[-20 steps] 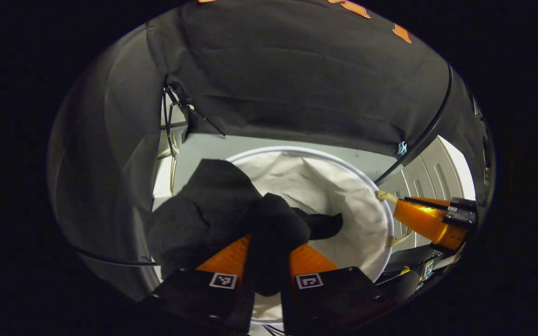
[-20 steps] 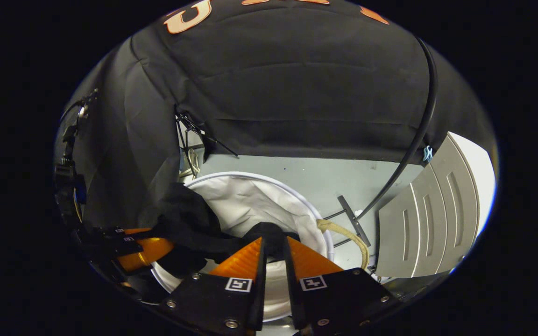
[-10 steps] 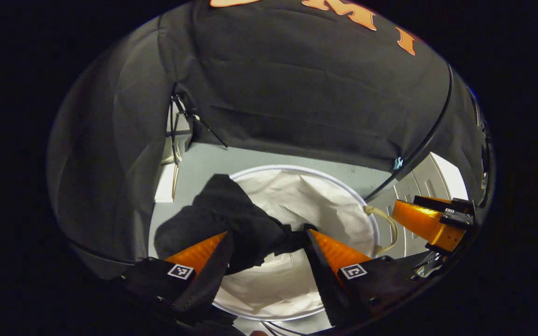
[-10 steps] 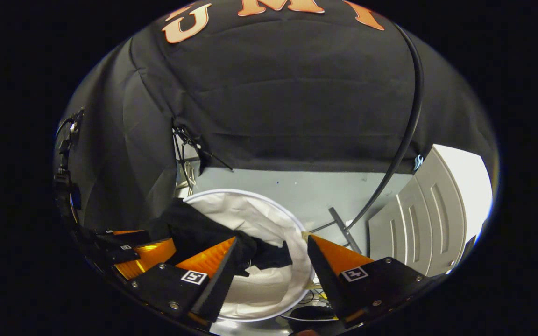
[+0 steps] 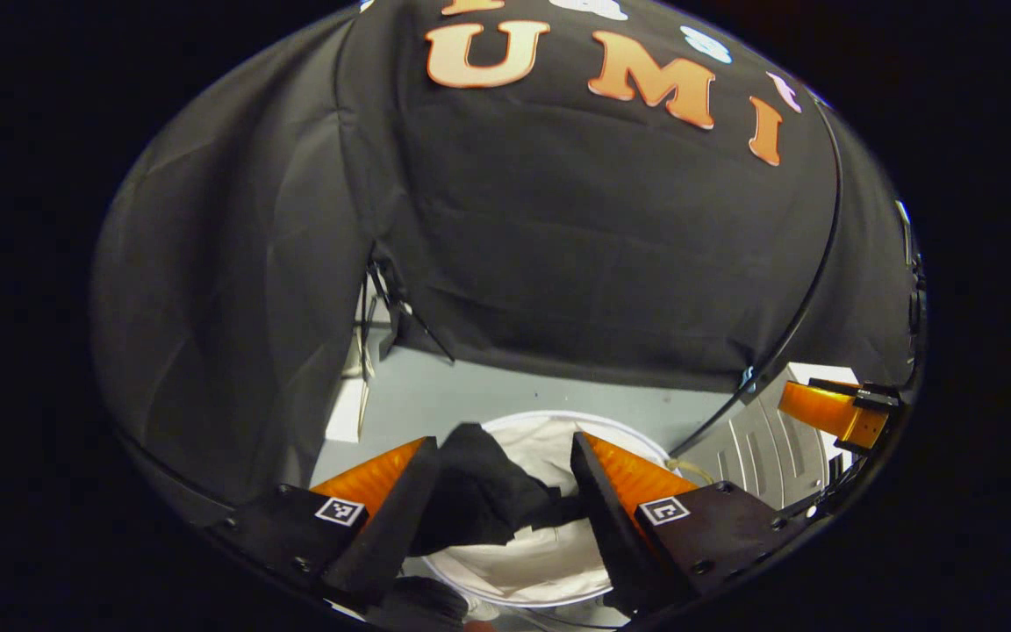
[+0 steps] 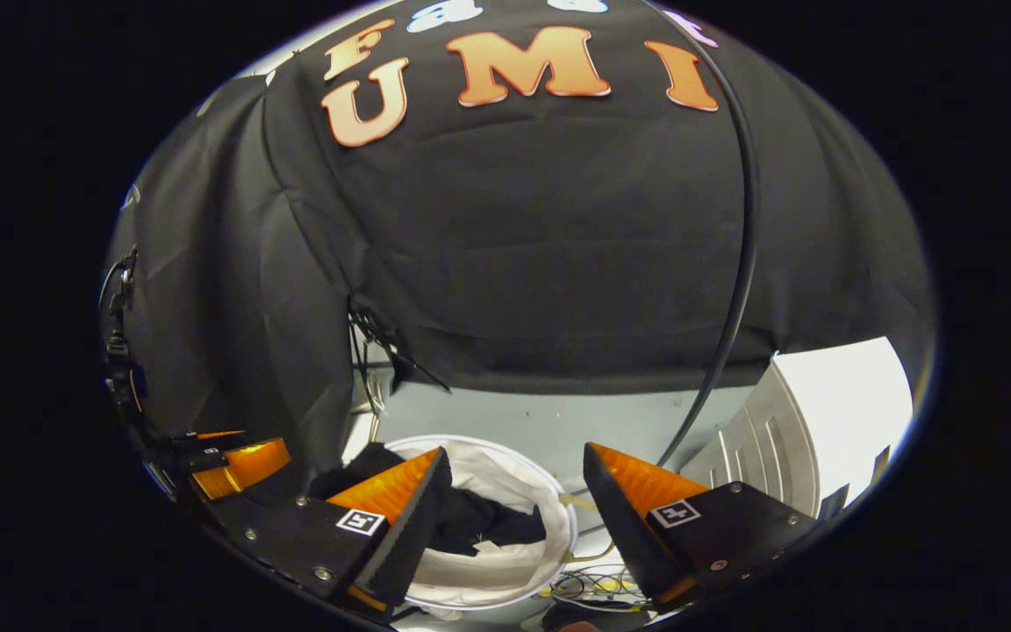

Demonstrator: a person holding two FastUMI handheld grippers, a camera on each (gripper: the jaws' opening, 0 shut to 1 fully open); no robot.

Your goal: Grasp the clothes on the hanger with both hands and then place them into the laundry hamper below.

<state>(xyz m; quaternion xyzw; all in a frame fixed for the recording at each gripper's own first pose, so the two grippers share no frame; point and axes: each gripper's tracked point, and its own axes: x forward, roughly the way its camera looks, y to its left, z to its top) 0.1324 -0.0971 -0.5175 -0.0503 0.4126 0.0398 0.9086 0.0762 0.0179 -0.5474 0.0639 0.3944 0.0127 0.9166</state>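
Observation:
The black clothes [image 5: 479, 500] lie loose in the white laundry hamper [image 5: 549, 418], one fold draped over its left rim. My left gripper [image 5: 499, 443] hangs open above them, touching nothing. In the right gripper view the same clothes [image 6: 481, 528] rest inside the hamper [image 6: 505, 446], below my right gripper [image 6: 516, 453], which is open with nothing between its fingers. The right gripper [image 5: 832, 409] also shows at the far right of the left gripper view. The left gripper [image 6: 235, 463] shows at the lower left of the right gripper view.
The hamper stands on a grey floor [image 6: 505, 420] against the booth's black cloth wall. A white panelled door [image 6: 813, 412] is to the right. A black cable [image 6: 738, 263] runs down the wall. A rope handle [image 6: 577, 502] and thin wires [image 6: 593, 581] lie beside the hamper.
Both grippers were shut on the black clothes over the hamper, then opened and let them drop in. Since then both have lifted up and away, so the hamper sits lower and smaller.

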